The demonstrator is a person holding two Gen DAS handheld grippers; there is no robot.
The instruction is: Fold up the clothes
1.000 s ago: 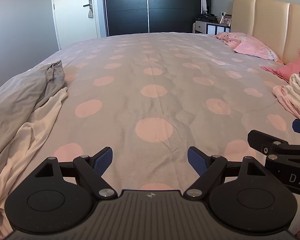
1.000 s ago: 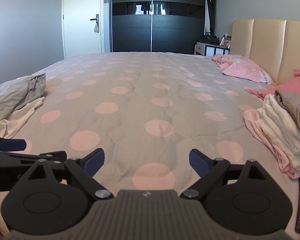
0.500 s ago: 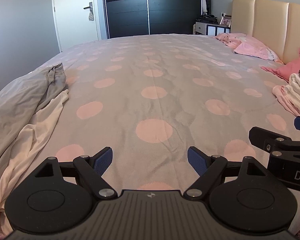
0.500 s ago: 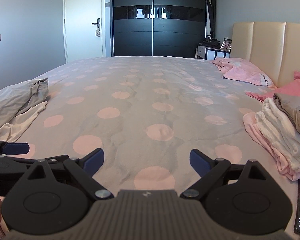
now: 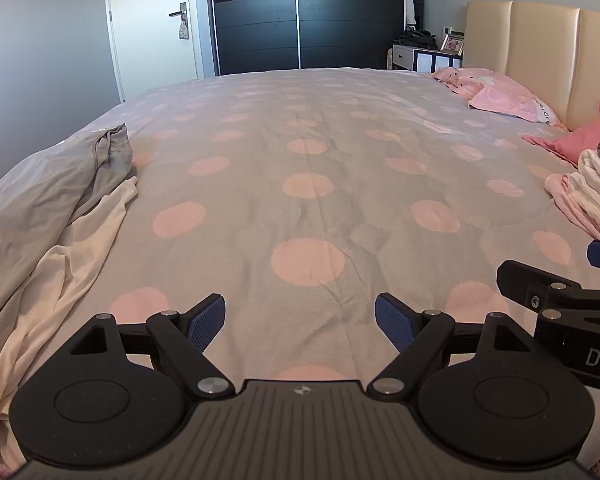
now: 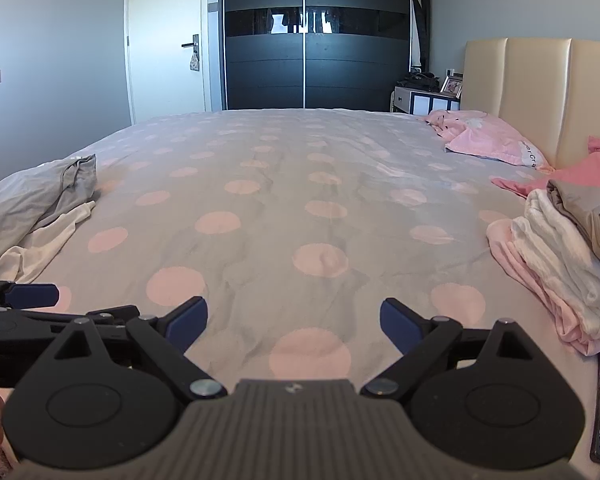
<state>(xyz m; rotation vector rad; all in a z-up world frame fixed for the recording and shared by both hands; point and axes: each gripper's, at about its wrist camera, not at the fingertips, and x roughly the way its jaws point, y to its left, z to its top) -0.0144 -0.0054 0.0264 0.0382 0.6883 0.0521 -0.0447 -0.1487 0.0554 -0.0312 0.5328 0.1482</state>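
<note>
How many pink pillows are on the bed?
2: a light pink pillow lies by the headboard, and a darker pink pillow sits behind the folded stack. More may be hidden.

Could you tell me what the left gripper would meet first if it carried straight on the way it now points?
Probably the spotted bedspread: the open left gripper points low across bare cover, with no garment ahead. Depth is uncertain.

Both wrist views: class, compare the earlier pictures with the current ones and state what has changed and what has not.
Both cameras tilted slightly down, so the bed sits higher in view; no garment moved. The left tongs and right tongs stay open and empty. The unfolded grey and cream clothes and the folded stack lie as before.
</note>
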